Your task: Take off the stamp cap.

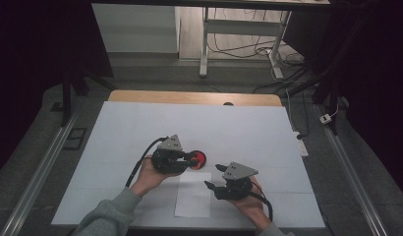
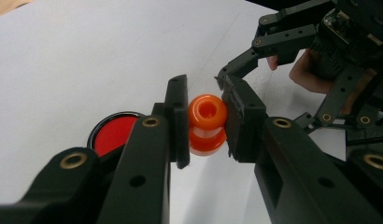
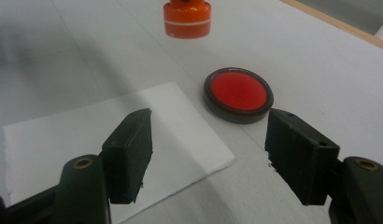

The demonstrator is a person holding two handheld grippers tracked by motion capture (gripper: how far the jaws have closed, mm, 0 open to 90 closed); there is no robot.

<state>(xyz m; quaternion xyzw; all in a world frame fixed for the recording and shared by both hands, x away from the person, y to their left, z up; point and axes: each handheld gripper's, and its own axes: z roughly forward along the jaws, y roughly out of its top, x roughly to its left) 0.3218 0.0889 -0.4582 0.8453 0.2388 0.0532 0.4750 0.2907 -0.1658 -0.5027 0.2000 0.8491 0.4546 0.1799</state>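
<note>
Looks like the inking step: left gripper [image 2: 206, 123] is clamped on the orange stamp [image 2: 207, 122] mid-frame, lifted beside the red ink pad [image 3: 238, 95], right gripper [image 3: 209, 154] gapes empty over the white paper [image 3: 110, 135], so pressing onto paper probably comes next

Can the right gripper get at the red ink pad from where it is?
Probably yes: the right gripper is open, and the red ink pad lies just ahead of it, with nothing between.
</note>
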